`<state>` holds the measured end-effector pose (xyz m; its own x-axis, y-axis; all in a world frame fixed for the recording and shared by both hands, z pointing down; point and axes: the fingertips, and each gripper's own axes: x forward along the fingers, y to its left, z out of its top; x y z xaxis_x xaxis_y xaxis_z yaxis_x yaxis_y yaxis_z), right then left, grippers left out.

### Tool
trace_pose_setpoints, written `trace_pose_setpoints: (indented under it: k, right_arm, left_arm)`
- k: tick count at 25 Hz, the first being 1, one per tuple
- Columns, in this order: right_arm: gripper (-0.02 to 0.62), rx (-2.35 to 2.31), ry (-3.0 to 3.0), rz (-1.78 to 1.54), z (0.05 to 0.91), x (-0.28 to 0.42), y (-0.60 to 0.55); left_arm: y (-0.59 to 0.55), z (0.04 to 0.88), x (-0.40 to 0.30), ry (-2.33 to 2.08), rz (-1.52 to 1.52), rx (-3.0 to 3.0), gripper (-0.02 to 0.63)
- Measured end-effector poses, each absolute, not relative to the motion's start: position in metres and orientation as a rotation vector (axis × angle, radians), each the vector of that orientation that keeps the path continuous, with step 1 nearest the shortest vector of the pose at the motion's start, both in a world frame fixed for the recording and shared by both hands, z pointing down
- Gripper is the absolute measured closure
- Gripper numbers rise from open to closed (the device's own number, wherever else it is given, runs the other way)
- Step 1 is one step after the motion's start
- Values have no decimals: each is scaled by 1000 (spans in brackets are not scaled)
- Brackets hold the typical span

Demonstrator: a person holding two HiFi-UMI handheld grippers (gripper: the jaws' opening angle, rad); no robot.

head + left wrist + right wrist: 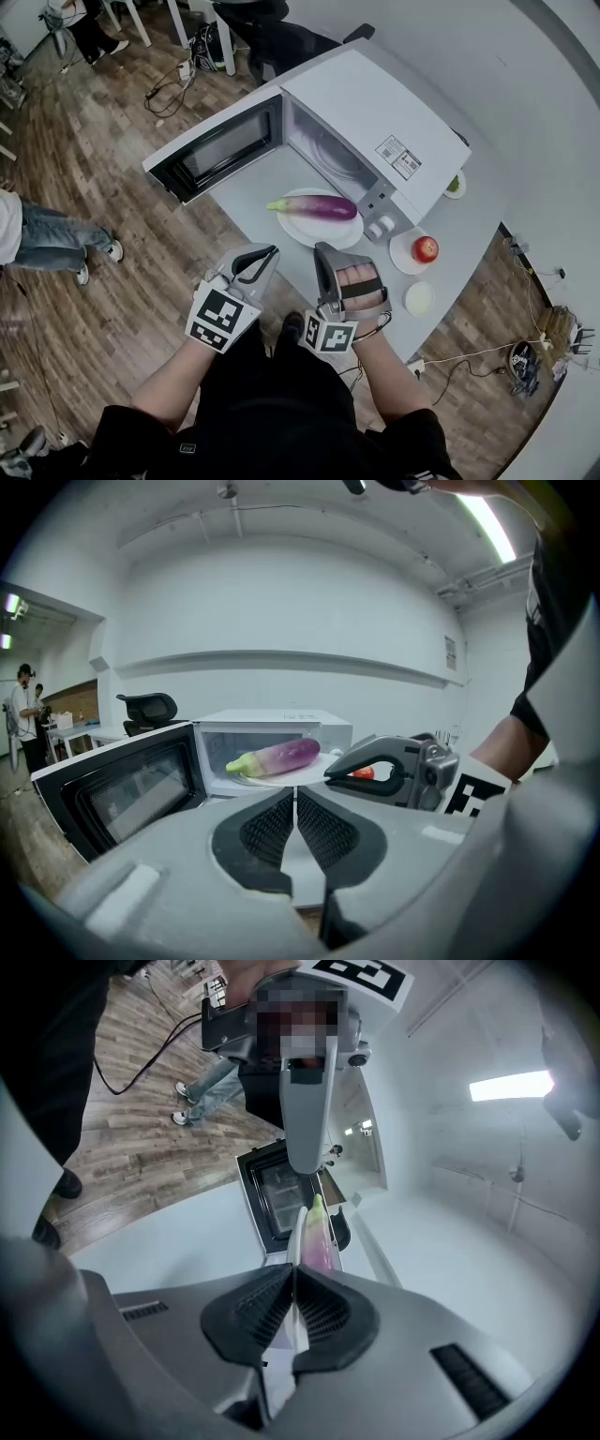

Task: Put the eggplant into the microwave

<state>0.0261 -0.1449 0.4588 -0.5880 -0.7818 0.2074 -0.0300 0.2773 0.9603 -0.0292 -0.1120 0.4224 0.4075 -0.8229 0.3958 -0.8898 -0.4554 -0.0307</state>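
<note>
As we look down on the bench: the microwave (375, 122) sits on the pale table (246, 199), and its door (220, 150) is swung fully open to the left.
Eggplant: it lies lengthwise on a white plate (309, 234) on the table, just in front of the open cavity and outside it. We see the eggplant (317, 206) with its green stem end toward the door and its purple end toward the control panel.
Left gripper: the left gripper (270, 251) is held short of the plate's near rim, not touching it, and points toward the oven. In its own view the pads are pressed together with nothing between them.
Right gripper: the right gripper (323, 251) is beside the left one, close to the plate's near edge. In its own view the pads meet at the tips and nothing is pinched.
Right hand: we see its fingers (359, 279) wrapped through the handle.
Other items: a red round fruit (425, 248) rests on a small plate (403, 259) to the right of the oven. A pale round item (419, 298) lies nearer us.
Background: a person in jeans (42, 234) stands on the wooden floor (103, 122).
</note>
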Motion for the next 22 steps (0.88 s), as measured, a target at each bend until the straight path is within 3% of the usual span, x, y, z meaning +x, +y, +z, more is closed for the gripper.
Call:
trace_pose_setpoints:
  k: [22]
  right_arm:
    - [569,1026,-1602,-1094,478,-73,-241]
  left_arm:
    - [-201,436,-138,-1116,627,2771,586]
